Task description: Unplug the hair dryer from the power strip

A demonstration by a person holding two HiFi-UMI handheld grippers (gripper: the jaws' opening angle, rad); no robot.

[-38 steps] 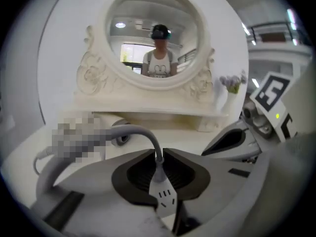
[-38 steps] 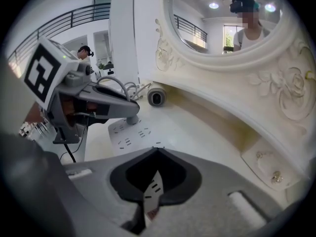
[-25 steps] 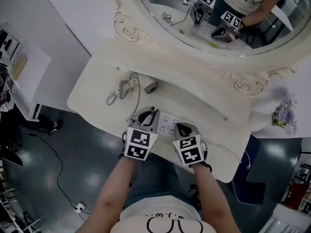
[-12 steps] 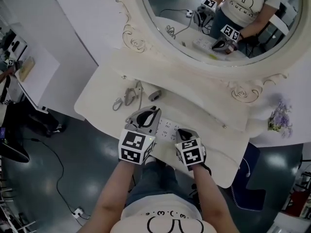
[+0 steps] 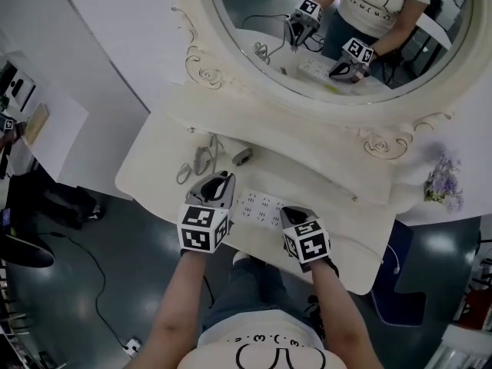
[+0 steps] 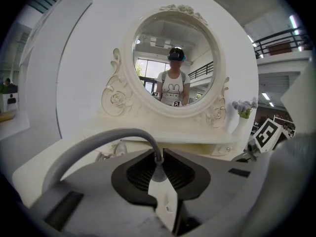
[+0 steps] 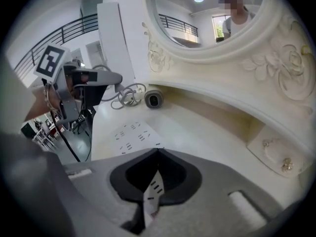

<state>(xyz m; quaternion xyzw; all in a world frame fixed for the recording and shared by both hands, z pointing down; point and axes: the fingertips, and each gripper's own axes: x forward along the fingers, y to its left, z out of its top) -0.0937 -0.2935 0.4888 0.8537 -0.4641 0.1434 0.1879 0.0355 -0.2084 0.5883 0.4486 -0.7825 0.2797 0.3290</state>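
Observation:
In the head view, the white power strip [image 5: 260, 206] lies flat near the front edge of the dressing table [image 5: 154, 167]. My right gripper [image 5: 287, 214] is shut on its right end, and the right gripper view shows the strip [image 7: 136, 134] running out from the jaws. My left gripper [image 5: 223, 183] hovers off the strip's left end, shut on the white plug [image 6: 160, 194]. The plug's grey cord [image 6: 98, 142] arches away to the left. The hair dryer [image 5: 241, 157] lies farther back beside its coiled cord [image 5: 196, 162]. The plug's prongs are hidden.
A large oval mirror [image 5: 338, 37] in an ornate white frame stands behind the table and reflects both grippers. A vase of purple flowers [image 5: 443, 183] sits at the right. A raised shelf with a small drawer knob [image 7: 269, 144] runs under the mirror.
My left gripper has risen and drawn left, away from the strip, with the plug in it. More of the strip's top now shows. The right gripper has stayed on the strip's end.

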